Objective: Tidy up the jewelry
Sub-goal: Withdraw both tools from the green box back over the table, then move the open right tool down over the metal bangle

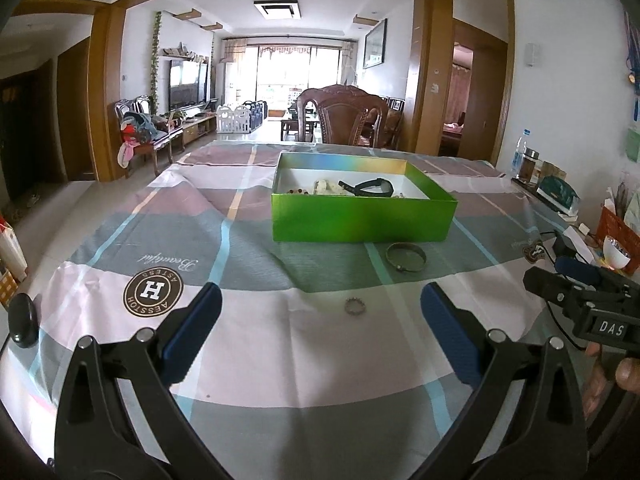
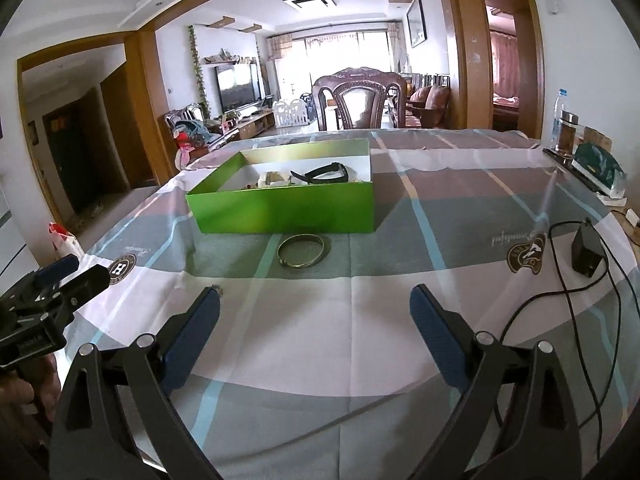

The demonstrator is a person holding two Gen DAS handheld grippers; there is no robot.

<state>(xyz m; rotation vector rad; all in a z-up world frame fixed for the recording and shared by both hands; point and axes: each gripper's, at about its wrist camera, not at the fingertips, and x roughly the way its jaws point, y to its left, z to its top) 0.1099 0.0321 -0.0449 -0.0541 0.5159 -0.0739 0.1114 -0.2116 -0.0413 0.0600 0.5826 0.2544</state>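
A small silver ring (image 1: pixel 355 306) lies on the checked tablecloth, in front of and between the tips of my left gripper (image 1: pixel 320 300), which is open wide and holds nothing. Farther on lies a bronze bangle (image 1: pixel 406 257) (image 2: pixel 304 250), just before the green box (image 1: pixel 362 216) (image 2: pixel 288 212). The box holds a black watch (image 2: pixel 324 174), beads and pale pieces. My right gripper (image 2: pixel 316 300) is open and empty, short of the bangle. Each gripper shows at the edge of the other's view: the right gripper (image 1: pixel 560 272), the left gripper (image 2: pixel 80 276).
A black adapter (image 2: pixel 586 252) with a looping cable lies on the table's right side. A bottle (image 2: pixel 560 120), a jar and a green tissue box (image 2: pixel 598 170) stand at the far right. A carved chair (image 2: pixel 358 100) is behind the table. A black round object (image 1: pixel 24 320) sits at the left edge.
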